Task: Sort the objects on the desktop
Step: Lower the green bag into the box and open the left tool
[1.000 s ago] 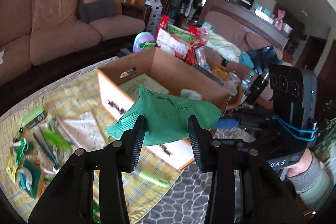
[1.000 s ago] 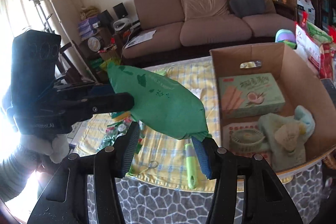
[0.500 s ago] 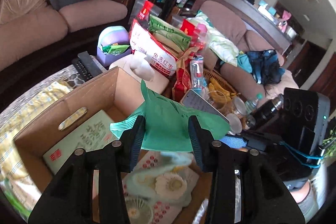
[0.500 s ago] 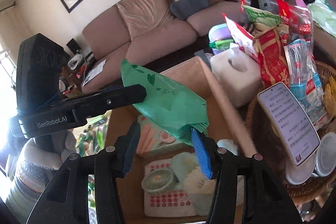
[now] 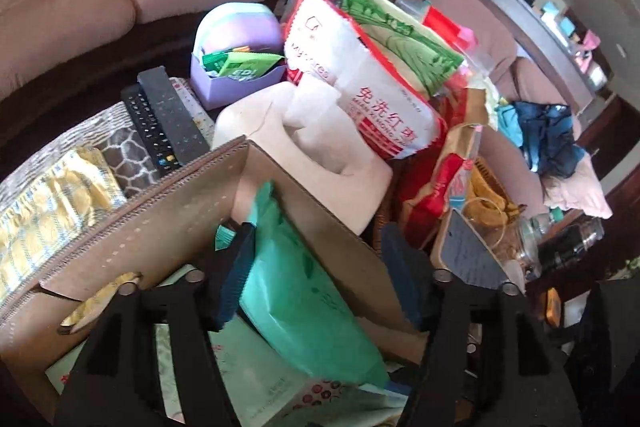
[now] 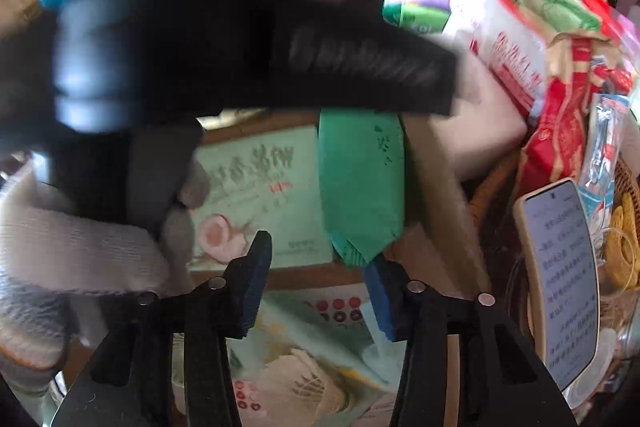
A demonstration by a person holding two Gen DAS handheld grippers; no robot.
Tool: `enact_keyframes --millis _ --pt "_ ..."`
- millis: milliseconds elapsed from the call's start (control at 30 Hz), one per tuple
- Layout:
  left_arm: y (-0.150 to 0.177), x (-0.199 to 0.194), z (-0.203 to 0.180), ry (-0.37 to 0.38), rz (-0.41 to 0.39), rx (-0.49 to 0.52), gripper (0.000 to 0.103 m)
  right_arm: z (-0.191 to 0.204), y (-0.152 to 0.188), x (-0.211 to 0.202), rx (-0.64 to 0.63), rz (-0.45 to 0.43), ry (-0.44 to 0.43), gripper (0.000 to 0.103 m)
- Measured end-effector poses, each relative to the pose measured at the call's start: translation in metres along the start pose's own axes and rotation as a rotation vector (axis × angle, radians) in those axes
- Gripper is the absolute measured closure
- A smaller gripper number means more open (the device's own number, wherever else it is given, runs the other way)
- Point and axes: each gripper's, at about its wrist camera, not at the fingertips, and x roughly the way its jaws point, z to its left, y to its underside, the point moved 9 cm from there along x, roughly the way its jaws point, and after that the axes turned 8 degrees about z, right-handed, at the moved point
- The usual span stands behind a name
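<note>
We are holding both grippers over the open cardboard box [image 5: 132, 239], pointing down into it. The green packet [image 5: 304, 303] is standing tilted inside the box, leaning against its right inner wall, with its upper end near the box corner by the white tissue pack [image 5: 304, 151].

Our left gripper [image 5: 316, 267] has just been opening: the packet is sitting between its jaws, its left blue pad [image 5: 234, 291] lying just beside the packet's side and the right finger standing apart from it, so the claw is released.

Our right gripper [image 6: 318, 291] has just been closing a little, yet its two blue pads are spread apart; the packet's lower tip [image 6: 354, 253] is just at the right pad [image 6: 384, 301], and we cannot tell whether they touch. It is not clenched on anything.

In the right wrist view the left gripper's dark body is crossing the frame, blurred, with a gloved hand [image 6: 80, 243] below it. A pale green flat carton [image 6: 256, 195] is lying on the box floor beside the packet. A phone [image 6: 560, 279] is lying outside the box to the right.
</note>
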Motion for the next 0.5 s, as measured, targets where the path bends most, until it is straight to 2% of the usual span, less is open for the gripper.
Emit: enact_keyframes --millis 33,133,200,367,500 --pt "-0.001 -0.001 -0.001 -0.002 0.001 0.005 0.040 -0.001 -0.001 0.001 0.006 -0.004 -0.013 0.059" --pt "0.001 -0.013 0.000 -0.076 -0.002 0.039 0.042 -0.008 0.002 -0.005 0.029 -0.025 -0.037 0.065" --pt "0.004 -0.022 0.002 -0.086 -0.010 0.045 0.042 -0.013 0.005 -0.011 0.047 -0.040 -0.067 0.067" --pt "0.019 -0.046 0.009 -0.085 -0.007 0.031 0.042 -0.020 0.019 -0.026 0.070 -0.056 -0.067 0.064" --pt "0.037 -0.071 0.013 -0.088 -0.007 0.012 0.042 -0.021 0.030 -0.039 0.070 -0.055 -0.045 0.057"
